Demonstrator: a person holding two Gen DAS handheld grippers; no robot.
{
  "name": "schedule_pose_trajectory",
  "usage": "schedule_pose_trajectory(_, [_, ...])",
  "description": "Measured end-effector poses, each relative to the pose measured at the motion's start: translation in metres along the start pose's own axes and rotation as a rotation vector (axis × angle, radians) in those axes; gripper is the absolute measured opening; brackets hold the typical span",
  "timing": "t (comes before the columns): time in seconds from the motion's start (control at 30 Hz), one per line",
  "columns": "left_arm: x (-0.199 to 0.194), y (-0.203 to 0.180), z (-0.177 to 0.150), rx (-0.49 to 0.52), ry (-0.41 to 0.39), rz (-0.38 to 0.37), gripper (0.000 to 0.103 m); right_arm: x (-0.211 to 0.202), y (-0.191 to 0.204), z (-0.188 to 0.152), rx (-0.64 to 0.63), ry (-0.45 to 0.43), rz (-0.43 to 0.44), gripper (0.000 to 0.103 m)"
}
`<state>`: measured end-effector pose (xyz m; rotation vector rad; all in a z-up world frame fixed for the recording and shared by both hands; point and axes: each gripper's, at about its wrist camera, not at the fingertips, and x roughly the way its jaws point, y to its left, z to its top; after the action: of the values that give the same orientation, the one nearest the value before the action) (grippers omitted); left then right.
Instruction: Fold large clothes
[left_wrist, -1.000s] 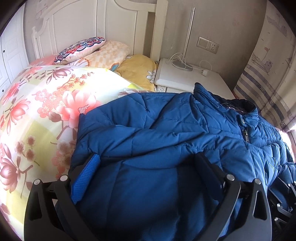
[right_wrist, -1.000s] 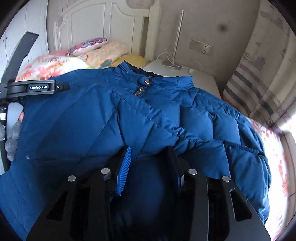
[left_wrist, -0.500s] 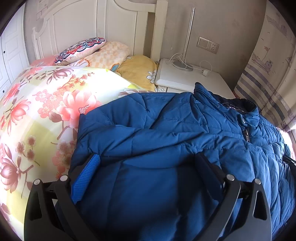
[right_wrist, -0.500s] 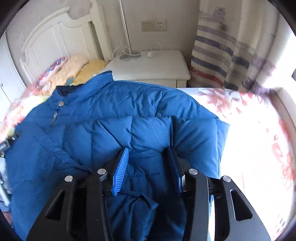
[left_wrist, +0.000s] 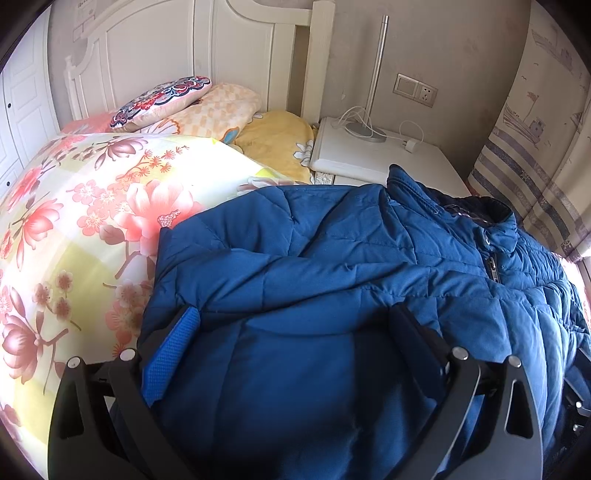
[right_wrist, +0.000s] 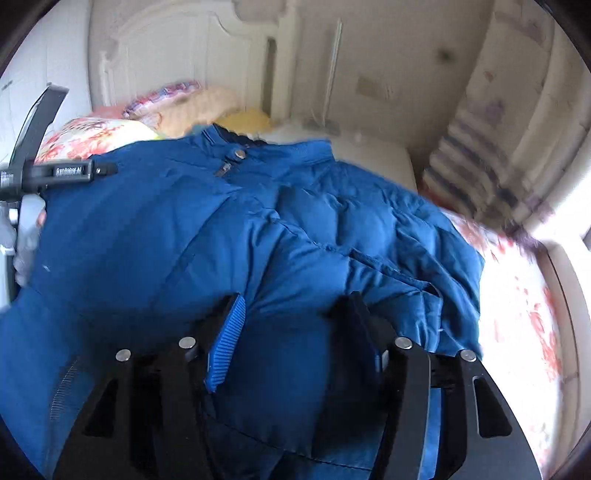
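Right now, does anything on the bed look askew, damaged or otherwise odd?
Nothing is damaged or spilled. The blue jacket lies rumpled on the floral duvet, its collar slanted towards the nightstand rather than squared to the bed.

Left view: sits on the left tongs (left_wrist: 295, 332), looks down, very close to the blue coat (left_wrist: 332, 258).
Right view: same, blurry.
Both see: coat, bed (left_wrist: 92, 192), headboard (right_wrist: 177, 55).

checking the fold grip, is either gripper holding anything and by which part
Cannot be told: padding of the jacket fills both. The right gripper has just been opening its jaws around it; the left gripper stands wide.
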<state>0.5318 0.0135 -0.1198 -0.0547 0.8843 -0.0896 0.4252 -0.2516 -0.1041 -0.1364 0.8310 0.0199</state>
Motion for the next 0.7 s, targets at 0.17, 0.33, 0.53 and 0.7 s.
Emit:
schedule_pose_trajectory(0.17, [0.0, 0.0, 0.0, -0.001, 0.0, 0.0, 0.101, 0.002, -0.001, 0.001, 0.007, 0.001, 0.0, 0.055])
schedule_pose_trajectory(0.33, [-0.001, 0.0, -0.001, -0.008, -0.001, 0.002, 0.101, 0.002, -0.005, -0.011, 0.032, 0.004, 0.026, 0.055])
schedule_pose_trajectory(0.53, [-0.002, -0.003, 0.003, -0.005, 0.042, 0.026, 0.101, 0.001, -0.005, -0.011, 0.034, 0.003, 0.033, 0.056])
schedule_pose_trajectory(0.7, [-0.068, -0.014, -0.009, -0.031, 0.007, -0.071, 0.1, -0.052, -0.012, -0.01, 0.17, -0.044, 0.033, 0.059])
